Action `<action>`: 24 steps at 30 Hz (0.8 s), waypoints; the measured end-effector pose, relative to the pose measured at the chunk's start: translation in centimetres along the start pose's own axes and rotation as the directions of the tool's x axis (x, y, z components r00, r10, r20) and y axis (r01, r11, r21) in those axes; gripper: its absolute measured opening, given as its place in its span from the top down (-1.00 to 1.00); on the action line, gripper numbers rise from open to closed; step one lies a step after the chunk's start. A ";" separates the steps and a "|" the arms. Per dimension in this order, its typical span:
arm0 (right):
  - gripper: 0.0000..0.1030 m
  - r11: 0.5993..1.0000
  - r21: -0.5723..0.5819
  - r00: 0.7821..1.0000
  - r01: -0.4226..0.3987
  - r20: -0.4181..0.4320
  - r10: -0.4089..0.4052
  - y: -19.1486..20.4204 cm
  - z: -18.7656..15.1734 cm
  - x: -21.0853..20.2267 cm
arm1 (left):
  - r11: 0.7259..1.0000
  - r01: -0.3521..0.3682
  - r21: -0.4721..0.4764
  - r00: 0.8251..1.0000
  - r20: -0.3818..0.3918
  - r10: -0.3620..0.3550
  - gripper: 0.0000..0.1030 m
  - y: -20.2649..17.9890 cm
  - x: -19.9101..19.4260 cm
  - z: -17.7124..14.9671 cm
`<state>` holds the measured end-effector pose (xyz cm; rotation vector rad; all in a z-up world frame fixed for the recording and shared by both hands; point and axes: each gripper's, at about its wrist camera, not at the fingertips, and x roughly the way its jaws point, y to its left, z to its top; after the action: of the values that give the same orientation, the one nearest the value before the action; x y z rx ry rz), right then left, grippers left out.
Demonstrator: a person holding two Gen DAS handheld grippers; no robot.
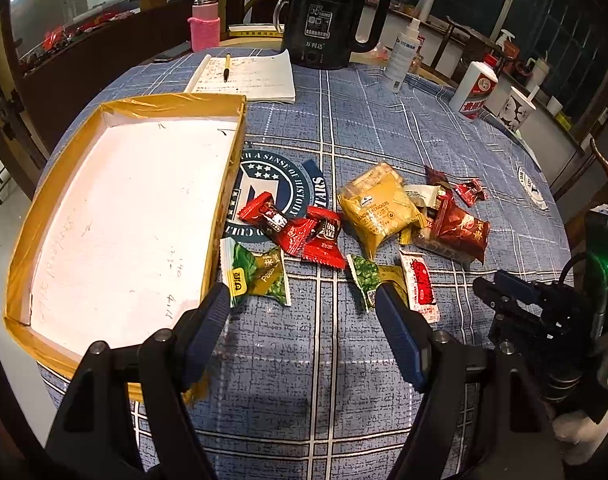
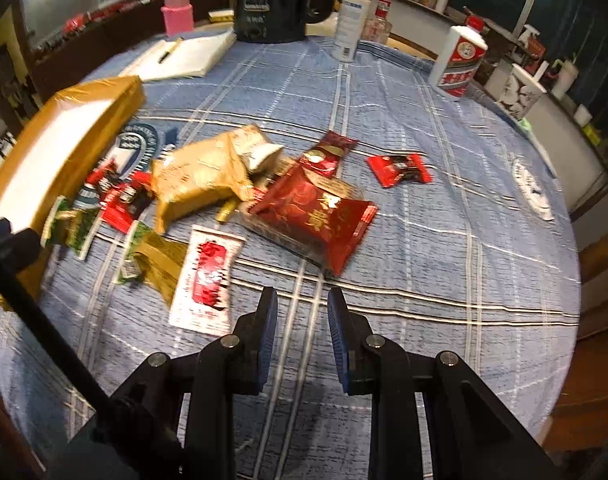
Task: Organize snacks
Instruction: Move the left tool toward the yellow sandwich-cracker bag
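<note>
Several snack packets lie in a loose heap on the blue checked tablecloth. Among them are a yellow cracker bag point(image 1: 378, 210) point(image 2: 196, 178), a dark red bag point(image 1: 462, 230) point(image 2: 318, 218), small red candies point(image 1: 264, 212), green pea packets point(image 1: 256, 278) and a white-and-red sachet point(image 1: 420, 286) point(image 2: 206, 276). An empty shallow box point(image 1: 124, 216) point(image 2: 36, 164) with tan taped walls lies to their left. My left gripper point(image 1: 304, 300) is open and empty, just short of the pea packets. My right gripper point(image 2: 302, 300) is open and empty, near the dark red bag; it also shows in the left wrist view point(image 1: 520, 304).
At the far side stand a black kettle point(image 1: 330, 16), a notepad with a pen point(image 1: 248, 76), a pink bottle point(image 1: 205, 20), a white spray bottle point(image 1: 404, 56), a white liquor bottle point(image 1: 474, 88) and a paper cup point(image 1: 518, 106). The round table's edge curves away at right.
</note>
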<state>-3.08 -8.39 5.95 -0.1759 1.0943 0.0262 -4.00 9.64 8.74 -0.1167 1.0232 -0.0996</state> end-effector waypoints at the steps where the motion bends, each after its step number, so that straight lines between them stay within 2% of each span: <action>1: 0.49 1.000 0.000 1.000 0.012 -0.001 -0.012 0.0 0.0 -0.2 | 1.000 -0.003 0.006 1.000 -0.001 0.003 -0.46 -0.1 0.1 0.1; 9: 0.50 0.995 -0.003 0.995 0.100 -0.006 -0.100 0.0 -0.1 0.0 | 0.998 -0.009 0.058 1.000 -0.012 0.010 -0.46 -1.2 0.9 0.7; 24: 0.50 0.991 0.007 0.990 0.133 -0.039 -0.133 -0.4 0.0 1.3 | 0.996 -0.007 0.090 0.999 -0.034 0.010 -0.47 -2.0 2.1 1.0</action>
<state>-2.47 -8.89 4.80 -0.2410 1.1191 -0.1024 -2.10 7.44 7.72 -0.0284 1.0516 -0.1402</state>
